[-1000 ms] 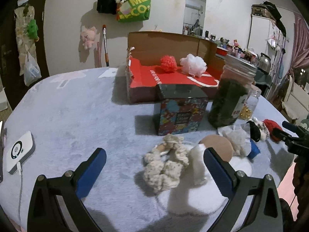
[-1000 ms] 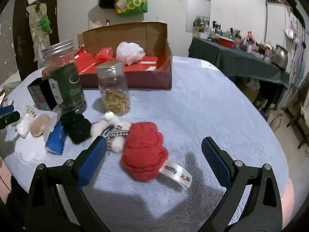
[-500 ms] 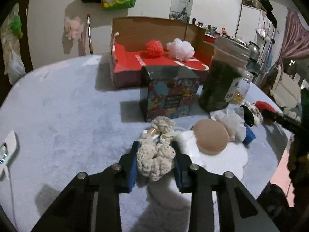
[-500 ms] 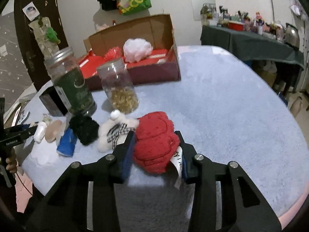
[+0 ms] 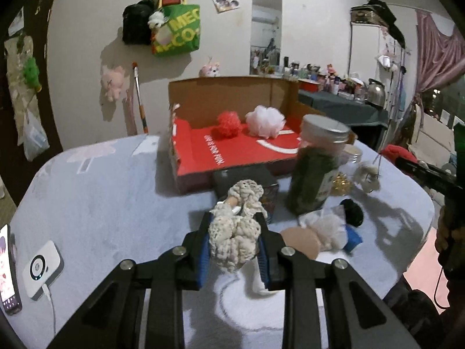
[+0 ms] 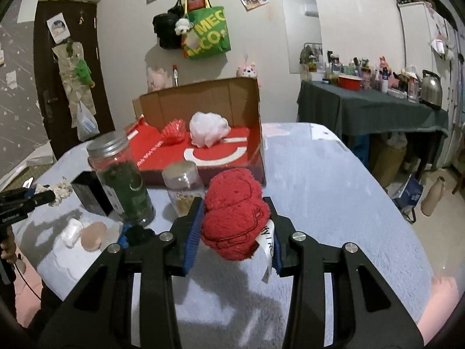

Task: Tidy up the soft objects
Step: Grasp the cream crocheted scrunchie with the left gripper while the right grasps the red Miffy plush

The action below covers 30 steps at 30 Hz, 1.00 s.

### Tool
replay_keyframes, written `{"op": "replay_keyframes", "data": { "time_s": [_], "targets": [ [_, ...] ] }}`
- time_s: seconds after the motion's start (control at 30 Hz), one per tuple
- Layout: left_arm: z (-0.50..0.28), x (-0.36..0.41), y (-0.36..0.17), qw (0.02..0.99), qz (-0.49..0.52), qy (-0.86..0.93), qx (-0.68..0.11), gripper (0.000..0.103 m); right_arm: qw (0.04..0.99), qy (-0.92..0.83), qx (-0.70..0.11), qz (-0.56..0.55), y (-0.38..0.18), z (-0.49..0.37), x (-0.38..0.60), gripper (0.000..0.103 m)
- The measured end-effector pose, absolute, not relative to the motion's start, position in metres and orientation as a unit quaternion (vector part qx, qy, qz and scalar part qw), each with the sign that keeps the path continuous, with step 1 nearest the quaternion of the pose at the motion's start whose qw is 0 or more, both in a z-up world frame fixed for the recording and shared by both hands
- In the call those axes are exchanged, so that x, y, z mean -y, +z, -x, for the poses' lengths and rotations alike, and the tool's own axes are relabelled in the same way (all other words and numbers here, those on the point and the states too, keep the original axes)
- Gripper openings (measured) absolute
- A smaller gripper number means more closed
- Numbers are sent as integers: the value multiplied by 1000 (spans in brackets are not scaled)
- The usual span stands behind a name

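My left gripper (image 5: 234,240) is shut on a cream crocheted scrunchie (image 5: 235,238) and holds it above the table. My right gripper (image 6: 235,226) is shut on a red plush toy (image 6: 234,218) with a white tag, lifted off the table. An open cardboard box (image 5: 229,151) (image 6: 203,151) with a red floor stands at the back and holds a red pouf (image 5: 229,120) and a white pouf (image 5: 265,117). More soft things lie on the table: a tan puff (image 5: 302,242), a black scrunchie (image 5: 353,212), a white towel (image 5: 261,308).
A green-filled jar (image 5: 316,168) (image 6: 123,183), a small jar (image 6: 183,187) and a dark patterned box (image 5: 247,183) stand between the grippers and the cardboard box. A white charger (image 5: 42,269) and a phone (image 5: 7,267) lie at the left. The table edge (image 6: 407,232) is at the right.
Both grippers closed on their objects and lifted them: the left raised the cream scrunchie, the right raised the red plush toy. Both views now sit higher above the table.
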<state>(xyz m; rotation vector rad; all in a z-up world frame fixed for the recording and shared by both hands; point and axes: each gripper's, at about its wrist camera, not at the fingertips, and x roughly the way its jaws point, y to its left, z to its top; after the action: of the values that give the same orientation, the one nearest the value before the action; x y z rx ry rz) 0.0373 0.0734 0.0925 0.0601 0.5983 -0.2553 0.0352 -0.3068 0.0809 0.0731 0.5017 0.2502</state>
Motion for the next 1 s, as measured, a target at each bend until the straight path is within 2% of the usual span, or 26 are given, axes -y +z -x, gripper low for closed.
{"op": "replay_keyframes", "data": {
  "time_s": [0.5,1.0],
  "targets": [
    [-31,-24,90,935,-2,-205,-288,29,949,216,-211,-91,102,-4,286,37],
    [-40,-3,62,933,14,-198,-299,29,928,229,-283,-78,42,-26,244,37]
  ]
}}
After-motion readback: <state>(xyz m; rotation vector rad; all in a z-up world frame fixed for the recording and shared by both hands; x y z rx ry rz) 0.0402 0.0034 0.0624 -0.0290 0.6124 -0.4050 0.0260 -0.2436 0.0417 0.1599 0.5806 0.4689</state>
